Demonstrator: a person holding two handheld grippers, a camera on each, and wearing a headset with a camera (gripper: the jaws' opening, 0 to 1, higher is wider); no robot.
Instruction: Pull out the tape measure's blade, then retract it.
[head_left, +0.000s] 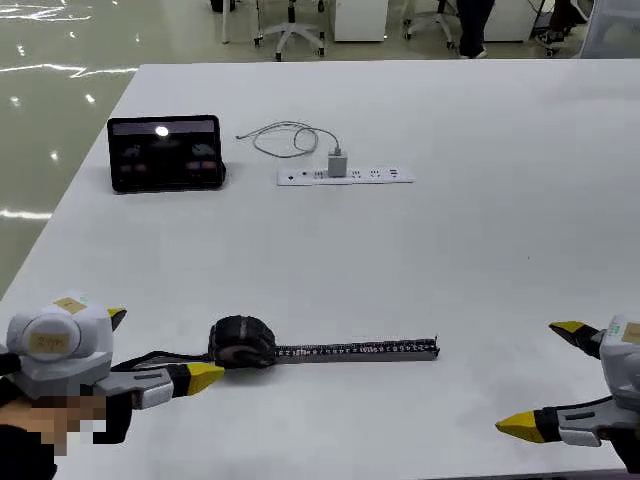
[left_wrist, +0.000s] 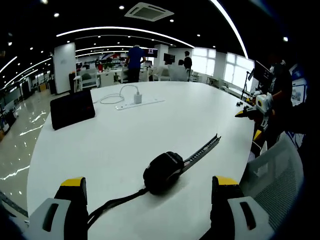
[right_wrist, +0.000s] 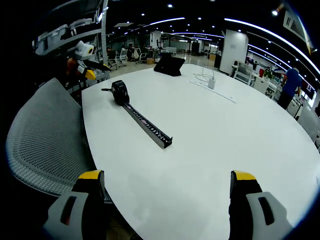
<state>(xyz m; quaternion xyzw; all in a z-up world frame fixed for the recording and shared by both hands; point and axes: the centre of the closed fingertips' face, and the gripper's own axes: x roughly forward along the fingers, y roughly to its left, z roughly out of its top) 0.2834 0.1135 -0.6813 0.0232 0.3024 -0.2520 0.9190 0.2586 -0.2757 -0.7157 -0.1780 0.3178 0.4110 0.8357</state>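
at the near left edge the left gripper (head_left: 162, 346) is hovering just above the table (head_left: 450, 250), its grey jaws with yellow wedge tips standing wide apart and gripping nothing. at the near right the right gripper (head_left: 542, 378) is hanging the same way, jaws spread and empty, well apart from the work.

just ahead of the left gripper's tips the tape measure (head_left: 242, 342) is lying on the smooth white tabletop. its case is a rounded, dark, rubbery-looking lump. a thin black strap (left_wrist: 117, 202) is trailing from the case back toward the left gripper; it seems to be reaching the nearer jaw, but whether it is touching is hard to tell. the blade (head_left: 355, 350) is sticking out of the case to the right, a long, narrow, stiff strip lying flat on the table with pale markings along it and a small hook at its end. it is stopping well short of the right gripper.

farther back, near the middle of the table, a flat white power strip (head_left: 345, 176) is lying with a small white charger (head_left: 338, 163) plugged in, and a thin pale cable (head_left: 285, 138) is looping behind it. to its left a dark glossy tablet (head_left: 165, 153) is standing propped, reflecting a ceiling light.
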